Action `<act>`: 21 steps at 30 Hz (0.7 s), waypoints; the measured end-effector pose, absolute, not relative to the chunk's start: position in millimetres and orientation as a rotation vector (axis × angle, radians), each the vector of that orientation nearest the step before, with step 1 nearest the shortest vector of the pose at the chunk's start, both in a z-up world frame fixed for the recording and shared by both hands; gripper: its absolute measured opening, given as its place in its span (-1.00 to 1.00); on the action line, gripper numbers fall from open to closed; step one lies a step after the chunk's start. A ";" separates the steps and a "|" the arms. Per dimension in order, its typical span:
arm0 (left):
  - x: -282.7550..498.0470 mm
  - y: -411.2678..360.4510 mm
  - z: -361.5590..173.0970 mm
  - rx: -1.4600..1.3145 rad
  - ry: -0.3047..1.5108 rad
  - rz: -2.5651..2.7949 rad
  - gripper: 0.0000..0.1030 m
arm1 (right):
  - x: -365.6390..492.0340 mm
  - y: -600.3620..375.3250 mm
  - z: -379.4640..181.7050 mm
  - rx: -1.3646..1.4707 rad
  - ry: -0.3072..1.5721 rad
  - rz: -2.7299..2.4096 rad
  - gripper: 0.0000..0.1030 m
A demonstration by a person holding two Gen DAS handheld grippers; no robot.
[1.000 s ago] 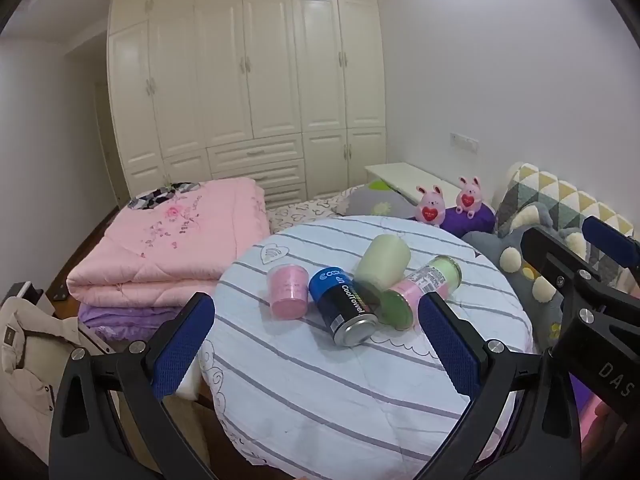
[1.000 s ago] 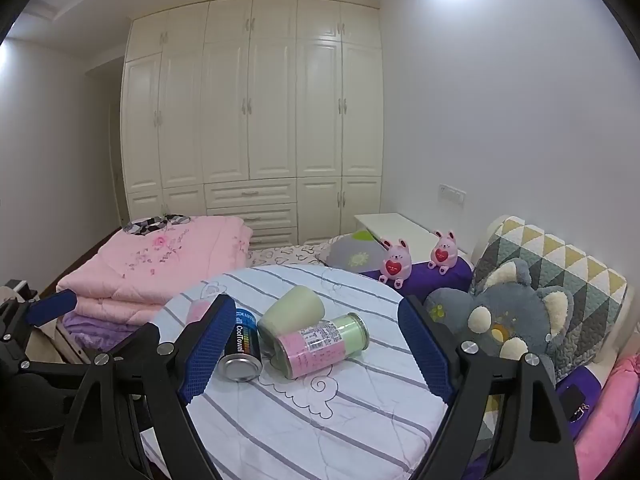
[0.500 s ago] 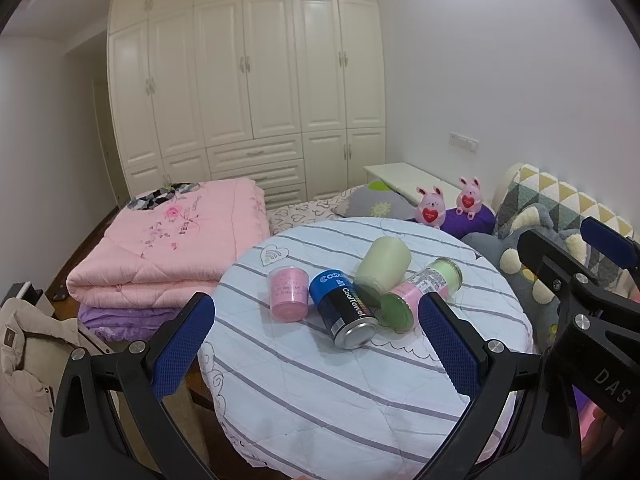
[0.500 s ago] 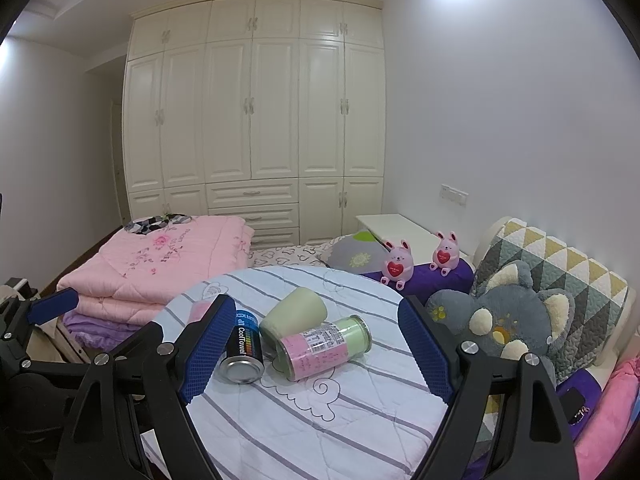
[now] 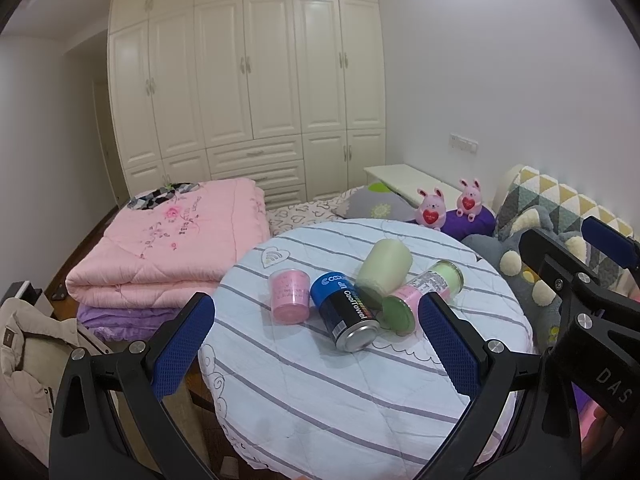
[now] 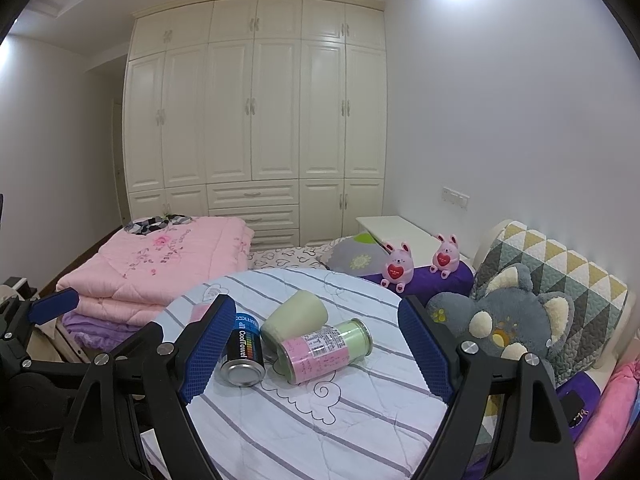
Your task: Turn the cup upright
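Observation:
A pale green cup (image 5: 384,270) lies on its side on the round striped table (image 5: 320,380); it also shows in the right wrist view (image 6: 294,316). A pink cup (image 5: 289,296) stands mouth down to its left. A blue and black can (image 5: 346,316) and a pink and green jar (image 5: 420,292) lie beside the green cup. My left gripper (image 5: 316,348) is open and empty, held above the table's near side. My right gripper (image 6: 316,348) is open and empty, above the table in front of the jar (image 6: 324,350) and can (image 6: 244,354).
A folded pink quilt (image 5: 172,248) lies on the bed to the left. Two pink bunny toys (image 5: 430,212) sit behind the table. A grey plush (image 6: 504,324) and patterned cushion (image 6: 560,276) are at the right. White wardrobes (image 6: 256,120) fill the back wall.
Both views have shifted slightly; the table items sit a little farther and higher in frame. Nothing on the table has moved and both grippers stay open.

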State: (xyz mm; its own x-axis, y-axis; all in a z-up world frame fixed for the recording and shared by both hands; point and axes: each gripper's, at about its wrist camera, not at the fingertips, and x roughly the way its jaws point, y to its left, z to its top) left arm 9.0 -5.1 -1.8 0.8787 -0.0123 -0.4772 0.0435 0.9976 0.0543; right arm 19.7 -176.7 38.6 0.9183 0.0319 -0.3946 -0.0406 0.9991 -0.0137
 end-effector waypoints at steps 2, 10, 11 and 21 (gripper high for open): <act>8.9 -5.0 -2.1 0.065 0.496 -0.027 1.00 | 19.9 -177.1 37.9 -0.024 0.405 0.036 0.64; 11.2 -4.6 -2.3 0.061 0.501 -0.038 1.00 | 23.0 -182.6 36.7 -0.015 0.415 0.022 0.64; 11.6 -4.2 -2.2 0.062 0.500 -0.040 1.00 | 23.5 -183.0 36.7 -0.013 0.416 0.021 0.64; 25.6 -10.3 -9.9 0.081 0.545 -0.051 1.00 | 32.4 -187.2 31.9 -0.009 0.444 0.013 0.64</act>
